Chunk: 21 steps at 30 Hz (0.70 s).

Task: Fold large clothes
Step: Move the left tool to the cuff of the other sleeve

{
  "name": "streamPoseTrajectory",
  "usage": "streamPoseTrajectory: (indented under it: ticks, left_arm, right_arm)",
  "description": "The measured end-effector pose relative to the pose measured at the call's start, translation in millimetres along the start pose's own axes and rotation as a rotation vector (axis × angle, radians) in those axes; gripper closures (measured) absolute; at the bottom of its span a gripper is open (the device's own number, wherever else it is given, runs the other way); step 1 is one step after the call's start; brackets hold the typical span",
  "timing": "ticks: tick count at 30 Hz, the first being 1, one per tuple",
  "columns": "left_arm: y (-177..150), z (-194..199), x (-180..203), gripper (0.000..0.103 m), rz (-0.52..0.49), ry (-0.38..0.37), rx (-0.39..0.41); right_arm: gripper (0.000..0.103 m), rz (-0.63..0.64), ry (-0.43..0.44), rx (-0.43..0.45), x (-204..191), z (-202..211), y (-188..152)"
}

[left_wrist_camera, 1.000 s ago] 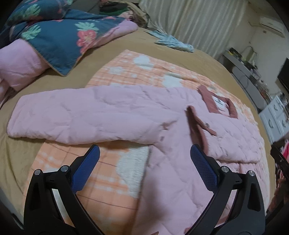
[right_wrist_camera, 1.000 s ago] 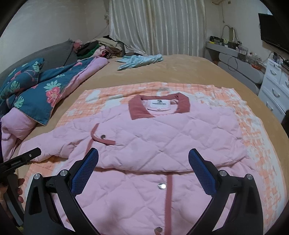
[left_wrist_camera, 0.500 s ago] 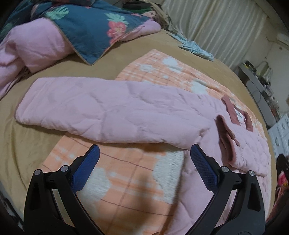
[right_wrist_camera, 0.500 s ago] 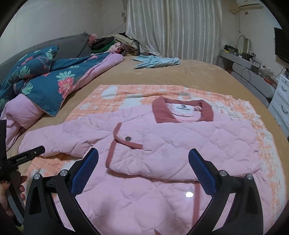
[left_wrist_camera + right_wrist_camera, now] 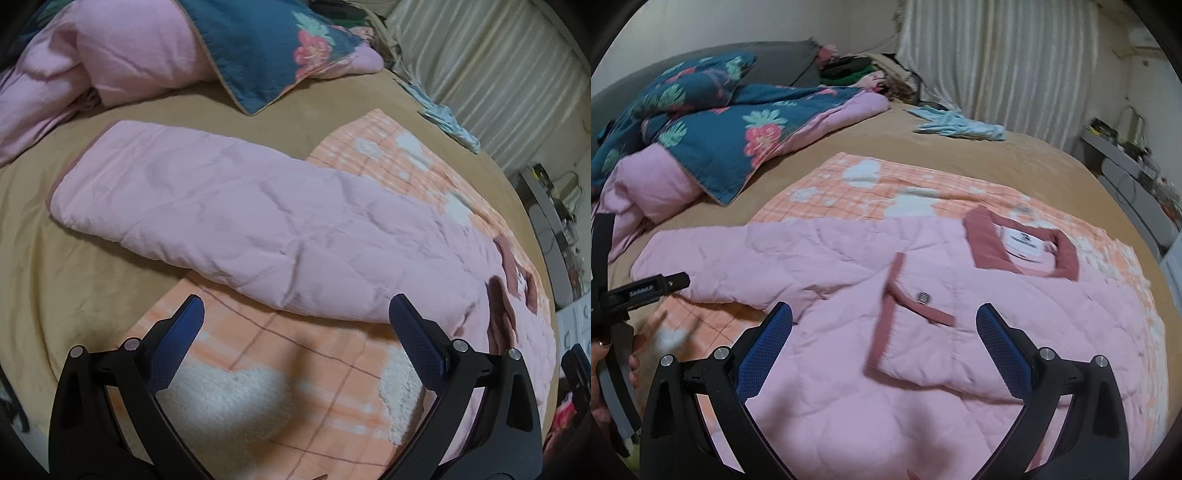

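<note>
Pink quilted jacket [image 5: 960, 325] lies flat on the bed just ahead of both tongs; one sleeve already folded across its chest. Other sleeve [image 5: 229, 221] lies outstretched beyond our left tongs [image 5: 295, 343]; it and the body fold remain, we judge. Left and right tongs [image 5: 884, 347] both released, empty.

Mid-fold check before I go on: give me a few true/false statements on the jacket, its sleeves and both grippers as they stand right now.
1. The left gripper is open and holds nothing. True.
2. The right gripper is clamped on the collar. False: it is open, above the pink jacket, and the dark pink collar lies beyond it.
3. One sleeve lies stretched out sideways, its cuff end on the tan bed cover. True.
4. The other sleeve is stretched out too. False: it lies folded across the jacket's front.
5. The jacket lies on an orange plaid blanket. True.
6. The light blue garment lies on the jacket. False: it lies apart, near the curtain.
</note>
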State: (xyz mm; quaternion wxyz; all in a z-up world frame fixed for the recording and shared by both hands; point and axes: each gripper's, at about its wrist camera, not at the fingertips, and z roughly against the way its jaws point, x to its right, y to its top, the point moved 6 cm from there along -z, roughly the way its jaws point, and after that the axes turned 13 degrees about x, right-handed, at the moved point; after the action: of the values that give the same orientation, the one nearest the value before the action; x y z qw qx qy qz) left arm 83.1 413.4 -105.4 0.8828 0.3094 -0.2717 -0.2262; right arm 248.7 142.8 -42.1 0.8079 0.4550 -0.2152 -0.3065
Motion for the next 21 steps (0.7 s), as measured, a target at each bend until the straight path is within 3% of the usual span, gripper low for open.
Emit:
streamPoseTrajectory:
  ticks: [11, 18, 21]
  left_arm:
    - [12, -6, -30, 0.009, 0.051, 0.078, 0.033]
    - [-1, -34, -65, 0.009, 0.21, 0.128, -0.052]
    - [0, -38, -71, 0.009, 0.262, 0.136, -0.043]
  right_arm:
    - [0.004, 0.106, 0.096, -0.012, -63, -38, 6]
    - [0.004, 0.11, 0.14, -0.044, -88, -66, 5]
    - [0.004, 0.097, 0.139, -0.053, -90, -75, 5]
